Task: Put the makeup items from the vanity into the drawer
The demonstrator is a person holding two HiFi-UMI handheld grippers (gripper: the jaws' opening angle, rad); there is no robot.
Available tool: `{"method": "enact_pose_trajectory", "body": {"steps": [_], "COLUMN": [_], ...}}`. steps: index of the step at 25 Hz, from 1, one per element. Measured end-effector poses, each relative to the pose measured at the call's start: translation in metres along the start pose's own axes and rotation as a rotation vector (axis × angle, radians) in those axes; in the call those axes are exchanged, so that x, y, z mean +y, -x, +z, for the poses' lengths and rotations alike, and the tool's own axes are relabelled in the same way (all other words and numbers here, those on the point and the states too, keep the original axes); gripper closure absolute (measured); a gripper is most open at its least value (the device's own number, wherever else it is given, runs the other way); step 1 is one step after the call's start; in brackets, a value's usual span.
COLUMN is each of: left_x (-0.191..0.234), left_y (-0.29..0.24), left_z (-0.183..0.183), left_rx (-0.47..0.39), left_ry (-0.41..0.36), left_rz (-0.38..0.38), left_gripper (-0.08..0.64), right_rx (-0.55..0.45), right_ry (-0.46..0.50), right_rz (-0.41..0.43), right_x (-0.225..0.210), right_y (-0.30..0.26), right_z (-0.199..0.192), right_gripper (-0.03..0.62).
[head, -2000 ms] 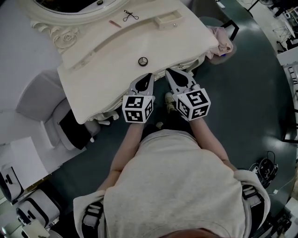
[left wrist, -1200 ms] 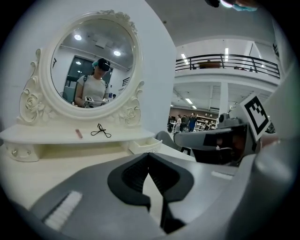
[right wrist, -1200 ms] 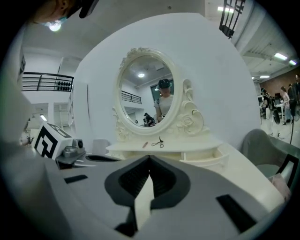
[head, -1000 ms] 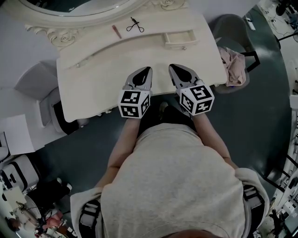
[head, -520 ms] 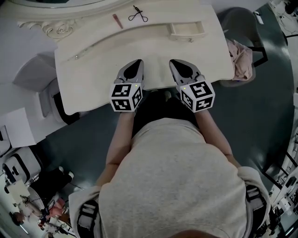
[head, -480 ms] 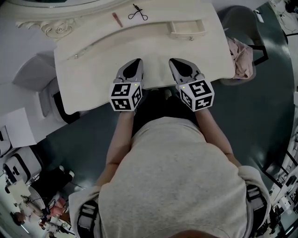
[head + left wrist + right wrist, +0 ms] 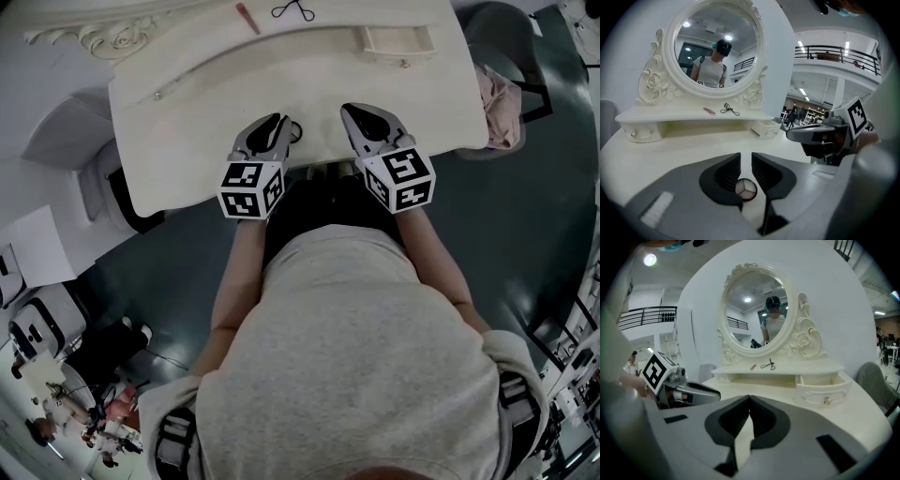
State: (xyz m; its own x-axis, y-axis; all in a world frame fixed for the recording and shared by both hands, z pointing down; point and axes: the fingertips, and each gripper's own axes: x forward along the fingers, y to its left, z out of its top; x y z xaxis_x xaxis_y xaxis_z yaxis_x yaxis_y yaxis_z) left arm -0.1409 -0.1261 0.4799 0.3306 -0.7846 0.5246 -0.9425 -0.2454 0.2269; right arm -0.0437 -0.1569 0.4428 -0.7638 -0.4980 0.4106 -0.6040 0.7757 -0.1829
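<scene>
A small round compact (image 7: pixel 746 189) lies on the cream vanity top (image 7: pixel 206 103), seen through the narrow gap low between my left gripper's (image 7: pixel 746 157) jaws. Those jaws have just been opening and stand slightly apart, not pressing on the compact. My right gripper (image 7: pixel 749 399) is shut and empty beside it. In the head view both the left gripper (image 7: pixel 278 122) and the right gripper (image 7: pixel 349 111) hover over the vanity's front edge. A pink stick (image 7: pixel 709 110) and a black eyelash curler (image 7: pixel 729 110) rest on the raised shelf. The small drawer (image 7: pixel 825 385) at the right stands pulled out.
An oval mirror (image 7: pixel 715 44) in a carved frame rises behind the shelf. A chair with a pink cloth (image 7: pixel 502 94) stands to the vanity's right and a grey seat (image 7: pixel 66 141) to its left. The person stands close against the front edge.
Both grippers have come lower and nearer the vanity's front edge, the left one drifting left. The shelf has slid to the top of the head view.
</scene>
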Motion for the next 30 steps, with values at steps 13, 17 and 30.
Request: {"method": "enact_pose_trajectory", "body": {"steps": [13,17,30], "left_x": [0.0,-0.003,0.003], "left_y": [-0.013,-0.021,-0.031], "left_z": [-0.062,-0.071,-0.082], "left_rx": [0.171,0.212,0.28], "left_ry": [0.025,-0.019,-0.092], "left_rz": [-0.041,-0.053,-0.024], "left_gripper": [0.307,0.305,0.341], "right_rx": [0.087,0.089,0.1], "right_ry": [-0.042,-0.077,-0.095], "right_rz": [-0.026,-0.029,-0.038], "right_x": [-0.007,-0.009,-0.01], "right_y": [-0.006,-0.004,0.0], "right_z": [-0.034,-0.04,-0.049], "right_gripper": [0.584,0.584,0.584]}}
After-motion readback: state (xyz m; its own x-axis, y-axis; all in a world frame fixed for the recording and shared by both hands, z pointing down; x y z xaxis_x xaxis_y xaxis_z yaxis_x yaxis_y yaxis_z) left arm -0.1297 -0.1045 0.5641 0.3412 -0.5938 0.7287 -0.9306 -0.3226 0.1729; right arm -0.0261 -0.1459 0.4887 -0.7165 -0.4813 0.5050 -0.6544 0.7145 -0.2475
